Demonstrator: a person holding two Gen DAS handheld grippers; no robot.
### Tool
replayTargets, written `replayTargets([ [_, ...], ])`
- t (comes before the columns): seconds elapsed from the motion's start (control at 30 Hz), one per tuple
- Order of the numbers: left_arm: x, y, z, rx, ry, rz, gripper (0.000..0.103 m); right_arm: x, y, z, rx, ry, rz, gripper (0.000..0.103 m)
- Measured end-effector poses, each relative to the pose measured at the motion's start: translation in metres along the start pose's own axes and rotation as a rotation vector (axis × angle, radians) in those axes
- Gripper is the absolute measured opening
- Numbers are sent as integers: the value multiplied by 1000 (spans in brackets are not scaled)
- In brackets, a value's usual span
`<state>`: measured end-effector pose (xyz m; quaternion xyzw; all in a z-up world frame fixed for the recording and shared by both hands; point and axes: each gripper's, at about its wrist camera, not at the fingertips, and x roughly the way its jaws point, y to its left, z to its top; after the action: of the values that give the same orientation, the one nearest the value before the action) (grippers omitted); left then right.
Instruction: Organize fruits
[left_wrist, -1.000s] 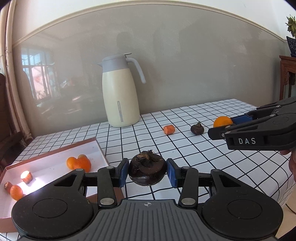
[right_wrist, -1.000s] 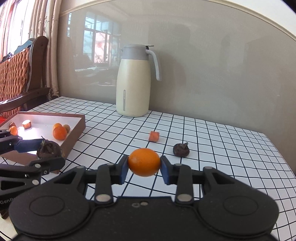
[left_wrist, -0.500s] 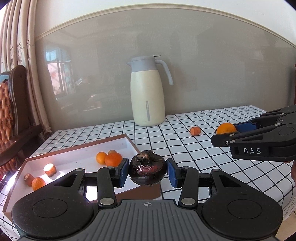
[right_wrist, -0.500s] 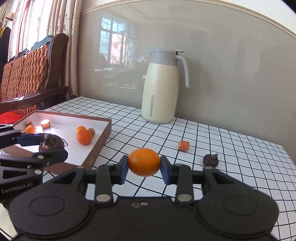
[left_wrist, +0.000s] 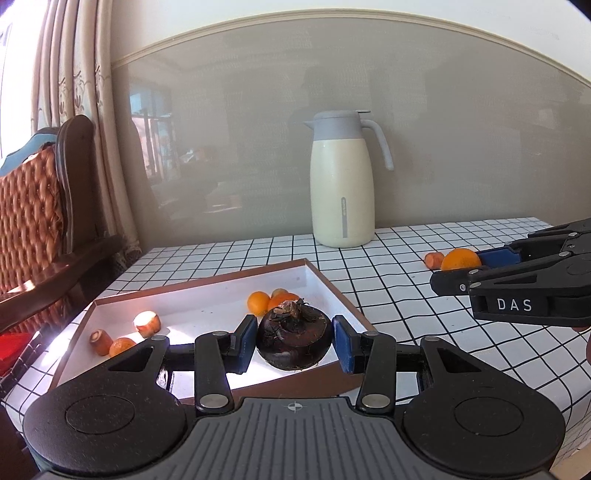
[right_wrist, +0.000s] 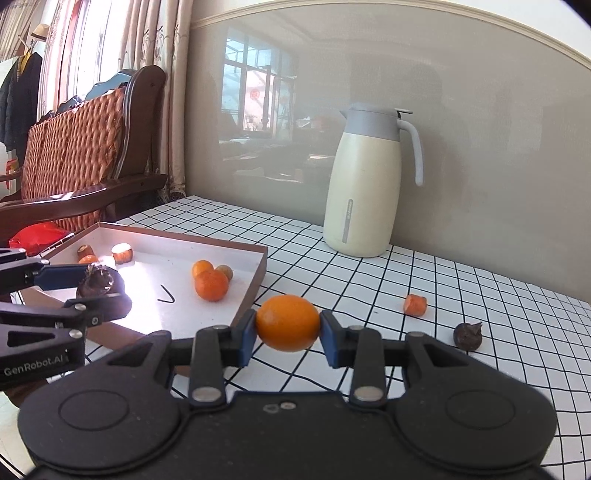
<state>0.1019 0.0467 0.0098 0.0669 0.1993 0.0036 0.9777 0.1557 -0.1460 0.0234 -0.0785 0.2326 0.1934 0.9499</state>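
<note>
While the left gripper (left_wrist: 294, 344) pinches a dark, rough, round fruit (left_wrist: 293, 338) at lower centre over the shallow white tray (left_wrist: 207, 302), the right gripper (right_wrist: 288, 334) clamps a smooth orange (right_wrist: 288, 322).

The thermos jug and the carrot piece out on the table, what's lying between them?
Nothing: in the right wrist view only bare checkered tablecloth runs from the jug to the carrot piece.

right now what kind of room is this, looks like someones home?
Most likely a home dining or living room: a table with a grid-pattern cloth, a cream thermos jug, a wooden chair with a woven cushion and curtains by a window.
</note>
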Motion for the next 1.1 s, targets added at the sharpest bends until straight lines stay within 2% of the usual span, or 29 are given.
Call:
replayTargets([
  [1.1, -4, 75, -23, -86, 36, 149, 44, 30, 69, 14, -61, -2, 122, 28],
])
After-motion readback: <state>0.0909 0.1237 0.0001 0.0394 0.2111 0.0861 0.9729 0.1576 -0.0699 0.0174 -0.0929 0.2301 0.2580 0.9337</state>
